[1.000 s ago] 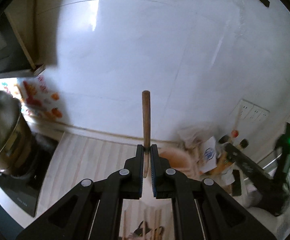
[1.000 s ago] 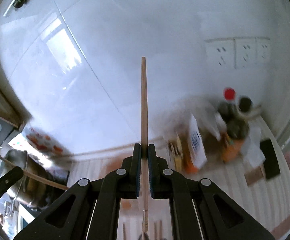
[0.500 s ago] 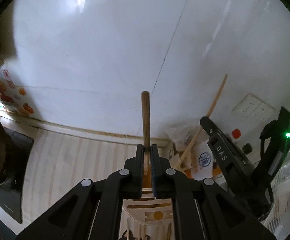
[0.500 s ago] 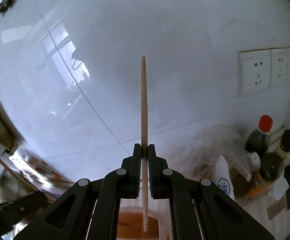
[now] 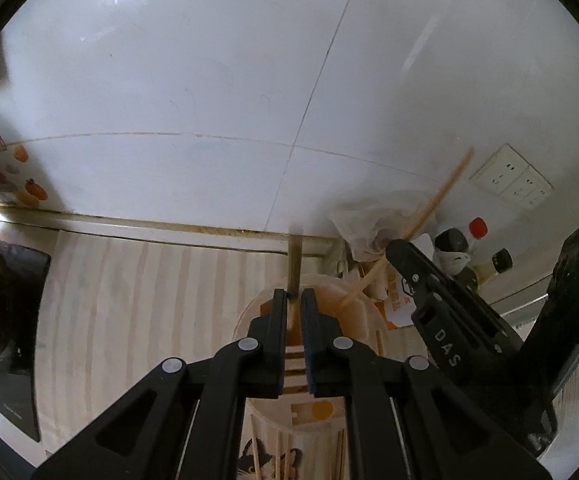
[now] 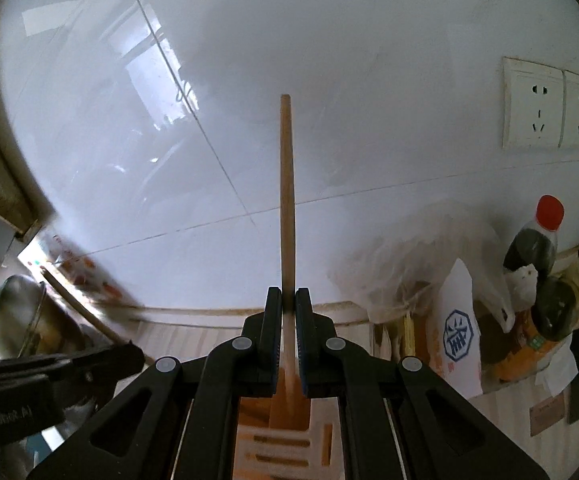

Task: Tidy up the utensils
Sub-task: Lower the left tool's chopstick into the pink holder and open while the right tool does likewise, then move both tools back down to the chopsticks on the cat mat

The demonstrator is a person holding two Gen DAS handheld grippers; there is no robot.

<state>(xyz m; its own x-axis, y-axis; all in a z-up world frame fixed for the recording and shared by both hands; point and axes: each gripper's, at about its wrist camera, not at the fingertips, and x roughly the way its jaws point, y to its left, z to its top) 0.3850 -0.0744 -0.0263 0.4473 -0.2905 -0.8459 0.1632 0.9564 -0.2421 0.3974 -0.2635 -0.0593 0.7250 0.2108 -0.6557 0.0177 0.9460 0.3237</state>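
My left gripper hangs over a cream and orange slotted utensil holder. Its jaws are opening, and a blurred brown wooden handle between them sits low, slightly tilted. My right gripper is shut on a thin wooden chopstick that stands upright above the same holder. In the left wrist view the right gripper comes in from the right, its chopstick slanting down to the holder's rim. In the right wrist view the left gripper shows at lower left with its handle.
A white tiled wall stands close behind. Dark sauce bottles, a plastic bag and a printed packet crowd the right, under wall sockets. A steel pot and a black hob lie left. Striped counter between.
Both grippers have come down and closer to the holder and the wall. The wooden handle has slid lower between the left jaws. The chopstick sits unchanged in the right grip.
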